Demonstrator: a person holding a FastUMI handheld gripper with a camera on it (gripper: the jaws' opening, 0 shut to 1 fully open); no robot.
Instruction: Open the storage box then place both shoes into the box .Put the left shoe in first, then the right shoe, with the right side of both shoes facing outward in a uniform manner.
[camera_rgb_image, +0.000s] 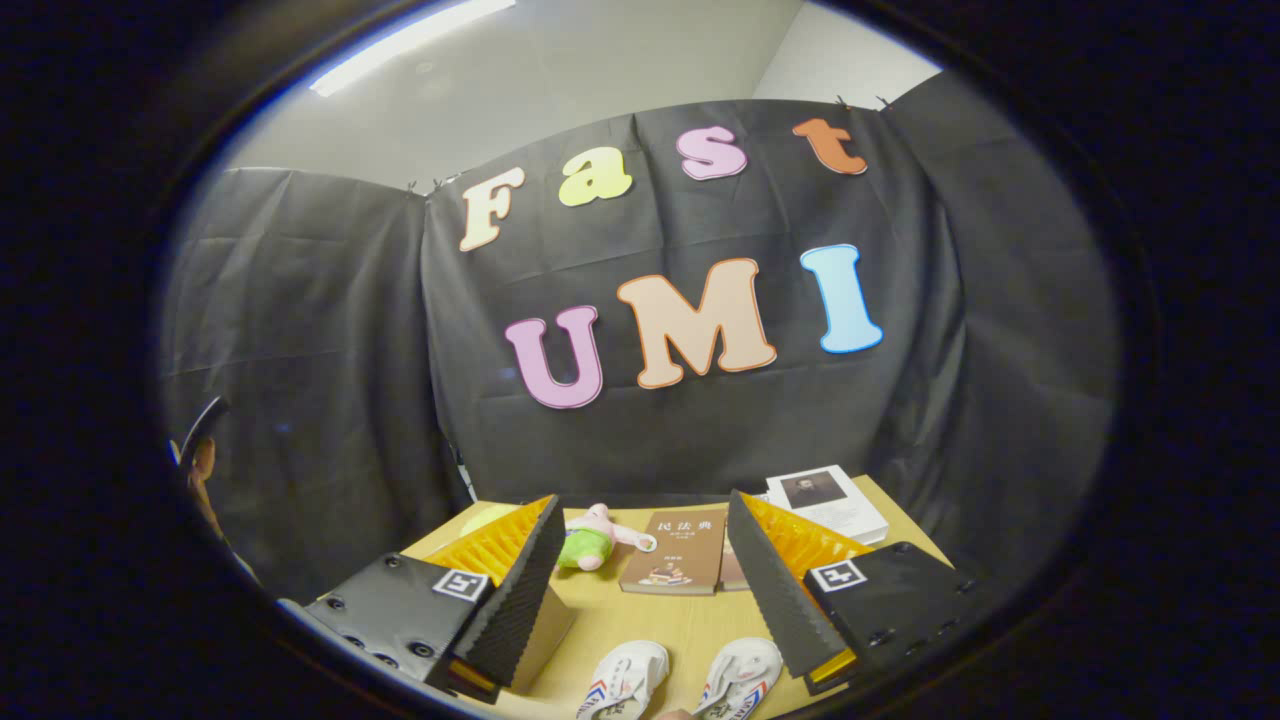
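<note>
Two white shoes with red and blue stripes lie side by side on the wooden table, toes pointing away from me: the left-hand shoe (625, 680) and the right-hand shoe (742, 678). They sit low between my fingers, close in. My gripper (645, 570) is open, its ribbed black pads spread wide with nothing between them. The left finger (520, 590) and the right finger (775, 590) stand apart from both shoes.
Beyond the fingers lie a brown book (678, 565), a pink and green plush toy (592, 540) and a white book (830, 502) at the back right. The wooden table (640, 615) ends at the black cloth wall. A person's hand (203, 470) shows at the far left.
</note>
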